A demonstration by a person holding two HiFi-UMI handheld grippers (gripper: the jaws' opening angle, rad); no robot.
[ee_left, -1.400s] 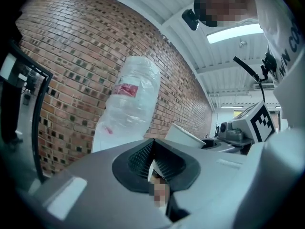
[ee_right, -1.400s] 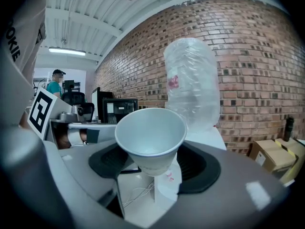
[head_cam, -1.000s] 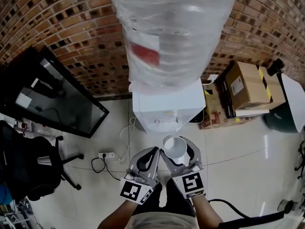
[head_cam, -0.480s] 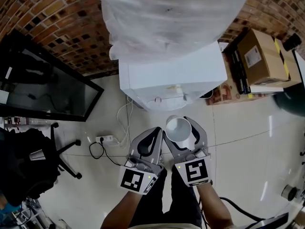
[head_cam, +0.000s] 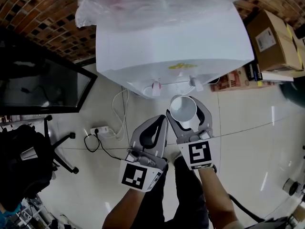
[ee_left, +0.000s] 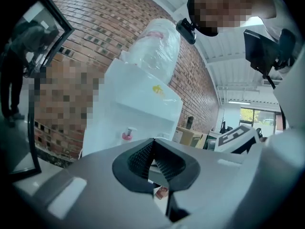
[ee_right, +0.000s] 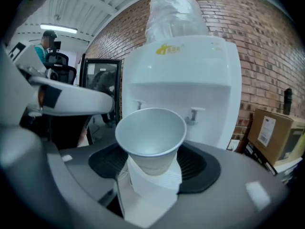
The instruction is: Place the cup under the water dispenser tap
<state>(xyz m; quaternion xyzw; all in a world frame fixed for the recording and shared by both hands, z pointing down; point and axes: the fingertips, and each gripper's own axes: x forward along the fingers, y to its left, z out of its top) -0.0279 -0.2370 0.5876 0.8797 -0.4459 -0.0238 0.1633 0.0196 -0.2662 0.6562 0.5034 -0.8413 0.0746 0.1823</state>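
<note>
The cup [head_cam: 183, 108] is clasped upright by the right gripper [head_cam: 188, 114], near the 2 taps [head_cam: 156, 88] of the water dispenser [head_cam: 167, 46]. The left gripper [head_cam: 162, 120] is clenched on nothing.

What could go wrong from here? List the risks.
1. The cup looks thin; the right gripper might crush or drop it.
2. The red tap and white tap sit close; the cup might end under the wrong one.
3. The shut left gripper alongside might bump it.
</note>
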